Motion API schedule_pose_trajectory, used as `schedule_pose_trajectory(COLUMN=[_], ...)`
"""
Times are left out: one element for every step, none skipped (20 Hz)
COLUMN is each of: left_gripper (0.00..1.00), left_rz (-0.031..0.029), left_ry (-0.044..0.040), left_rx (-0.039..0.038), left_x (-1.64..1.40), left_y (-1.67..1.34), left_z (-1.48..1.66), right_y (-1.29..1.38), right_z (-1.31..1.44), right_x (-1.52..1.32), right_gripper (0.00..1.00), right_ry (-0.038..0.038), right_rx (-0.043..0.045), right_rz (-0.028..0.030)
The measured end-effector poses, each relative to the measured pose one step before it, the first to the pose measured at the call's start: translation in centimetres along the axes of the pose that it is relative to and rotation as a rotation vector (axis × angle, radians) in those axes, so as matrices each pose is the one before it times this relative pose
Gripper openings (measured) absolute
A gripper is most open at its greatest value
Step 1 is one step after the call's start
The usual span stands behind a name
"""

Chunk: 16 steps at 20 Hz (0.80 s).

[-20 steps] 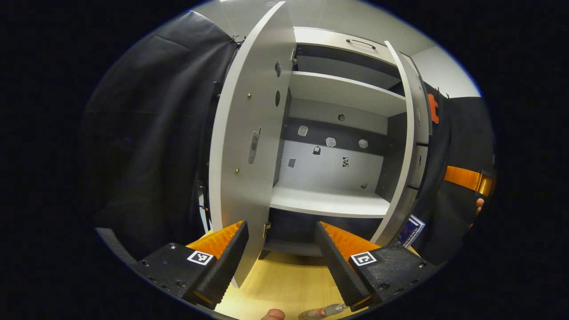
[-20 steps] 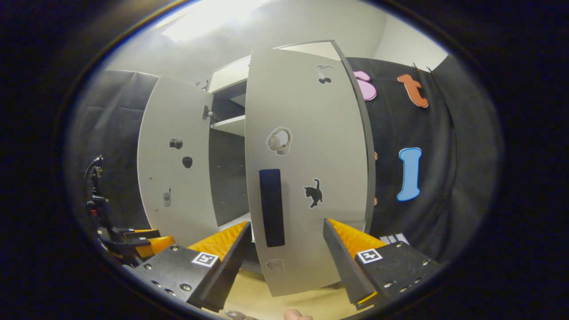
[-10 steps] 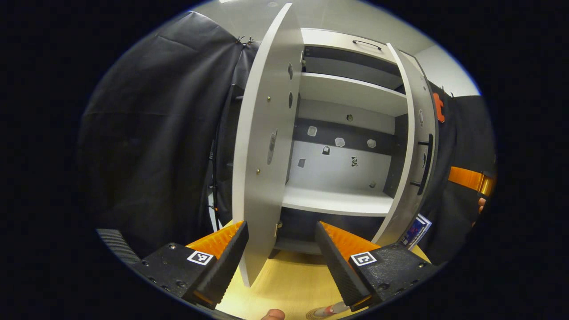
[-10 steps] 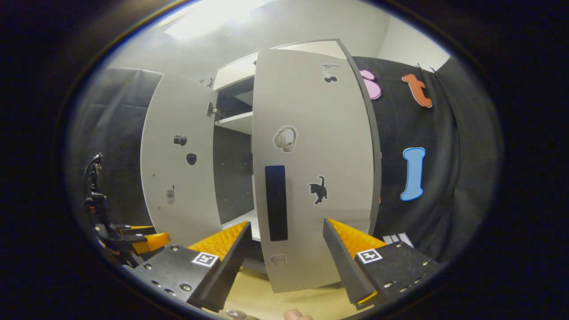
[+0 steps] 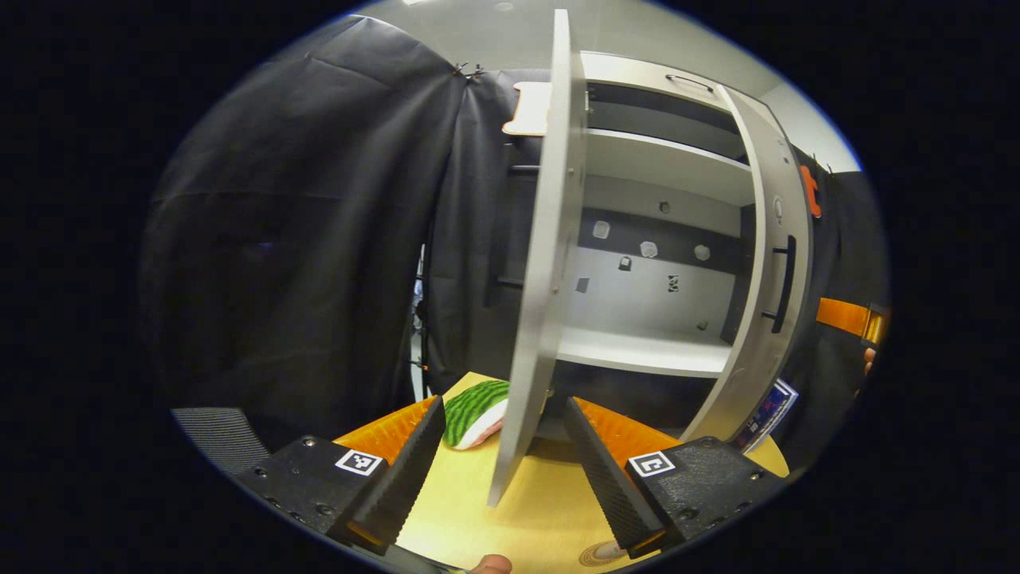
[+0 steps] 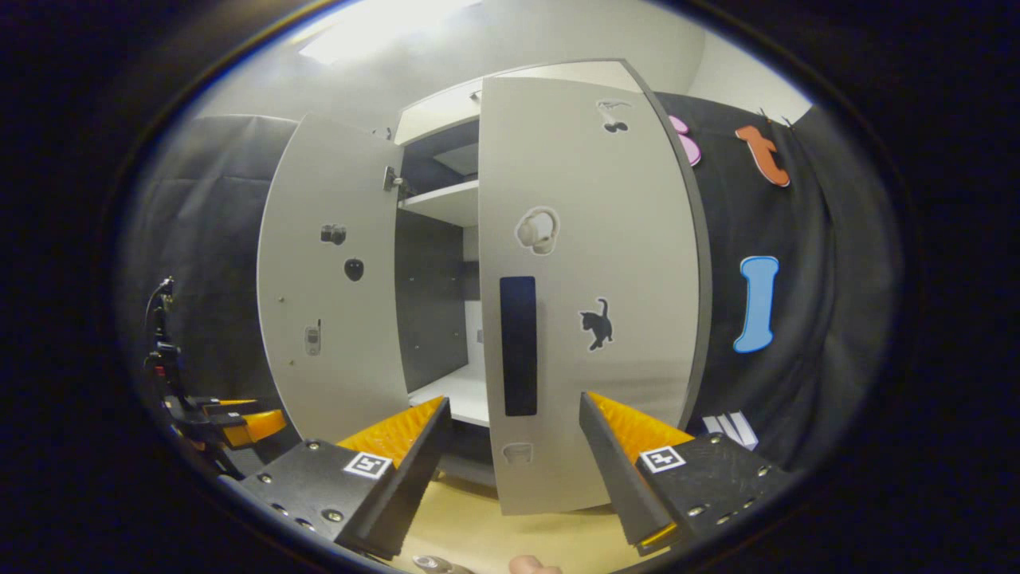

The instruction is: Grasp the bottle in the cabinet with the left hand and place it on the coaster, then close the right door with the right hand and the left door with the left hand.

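Observation:
In the left gripper view my left gripper [image 5: 506, 446] is open, and the left door [image 5: 535, 279] stands edge-on in line with the gap between its fingers. Behind it the cabinet's lower shelf [image 5: 637, 351] is bare. The right door [image 5: 763, 263] stands partly swung in, its dark handle [image 5: 785, 283] showing. A round coaster [image 5: 602, 552] peeks in at the bottom edge. In the right gripper view my right gripper [image 6: 514, 454] is open, close in front of the right door [image 6: 606, 239], below its handle [image 6: 518, 347]. The left door [image 6: 335, 279] hangs wide open, with the left gripper [image 6: 231, 418] low at the left.
A green striped, melon-like thing [image 5: 474, 402] lies on the wooden table [image 5: 542, 510] left of the left door. The upper shelf [image 5: 661, 163] is bare. A patterned card [image 5: 769, 402] leans at the cabinet's right foot. A fingertip [image 5: 490, 564] shows at the bottom edge.
The left gripper has swung leftward, so the left door now shows edge-on and the melon-like thing has come into view. The right door has swung further toward the cabinet as the right gripper followed it.

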<state>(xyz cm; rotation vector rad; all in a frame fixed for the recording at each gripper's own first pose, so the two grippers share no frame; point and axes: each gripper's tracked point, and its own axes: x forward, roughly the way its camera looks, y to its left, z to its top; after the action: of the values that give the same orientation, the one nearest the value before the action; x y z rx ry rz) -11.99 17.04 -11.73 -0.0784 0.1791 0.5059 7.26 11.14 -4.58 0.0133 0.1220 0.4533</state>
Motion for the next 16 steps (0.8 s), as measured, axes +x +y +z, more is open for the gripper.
schedule_pose_trajectory(left_gripper=[0.92, 0.92, 0.92, 0.96, 0.96, 0.96, 0.96, 0.96, 1.0, 0.92, 0.92, 0.92, 0.92, 0.92, 0.96, 0.92], left_rz=[0.01478, 0.0168, 0.01643, 0.01632, 0.01606, 0.01553, 0.01431, 0.00993, 0.0075, 0.00595, 0.00511, 0.0052, 0.00382, 0.00122, 0.00041, -0.00176], left_ry=[0.00221, 0.00195, 0.0022, 0.00344, 0.00338, 0.00311, 0.00298, 0.00134, -0.00118, 0.0008, 0.00095, -0.00019, 0.0014, 0.0014, 0.00248, 0.00432], left_rx=[0.00063, 0.00372, 0.00518, 0.00717, 0.00841, 0.00909, 0.00729, 0.00747, 0.00614, 0.0052, 0.00488, 0.00436, 0.00306, 0.00428, 0.00146, -0.00122], left_x=[-0.019, 0.017, -0.025, 0.09, 0.109, 0.313, 0.442, 0.394, 0.525, 0.537, 0.432, 0.494, 0.5, 0.494, 0.639, 0.583], left_y=[0.829, 0.9, 1.048, 0.986, 1.044, 0.764, 0.777, 0.573, 0.52, 0.42, 0.385, 0.283, 0.236, 0.075, -0.136, -0.034], left_z=[-0.03, -0.02, -0.003, 0.01, 0.073, 0.067, 0.014, 0.087, 0.132, 0.096, -0.053, 0.109, -0.137, -0.021, -0.273, -0.206], right_y=[0.352, 0.266, 0.37, 0.342, 0.319, 0.266, 0.247, 0.035, 0.067, 0.013, -0.071, -0.086, -0.094, -0.206, -0.267, -0.182], right_z=[-0.267, -0.17, -0.141, -0.106, -0.136, -0.08, -0.136, -0.165, -0.097, -0.082, -0.038, 0.02, 0.044, -0.089, 0.011, -0.006], right_x=[0.185, 0.294, 0.217, 0.186, 0.106, 0.13, 0.015, 0.084, -0.013, -0.064, -0.04, -0.021, -0.042, -0.133, -0.077, -0.134], right_gripper=[0.93, 0.98, 0.98, 0.93, 0.93, 0.93, 0.93, 0.93, 0.98, 0.93, 0.98, 0.98, 0.98, 0.98, 0.98, 0.93], right_ry=[0.0053, 0.00312, 0.00172, -0.00031, -0.00234, -0.00245, -0.00118, -0.00061, -0.00094, -0.00167, -0.00273, -0.00215, -0.00179, -0.00194, -0.0009, -0.00072], right_rx=[0.00375, 0.00326, 0.00259, 0.00197, 0.00198, 0.00089, -0.00014, -0.00099, -0.00196, -0.00225, -0.00257, -0.00294, -0.00145, -0.00013, 0.00058, -0.00081], right_rz=[0.00482, 0.00402, 0.00207, 0.00065, -0.001, -0.00058, -0.00304, -0.00557, -0.00696, -0.00779, -0.01067, -0.01346, -0.01128, -0.01176, -0.01189, -0.01385])
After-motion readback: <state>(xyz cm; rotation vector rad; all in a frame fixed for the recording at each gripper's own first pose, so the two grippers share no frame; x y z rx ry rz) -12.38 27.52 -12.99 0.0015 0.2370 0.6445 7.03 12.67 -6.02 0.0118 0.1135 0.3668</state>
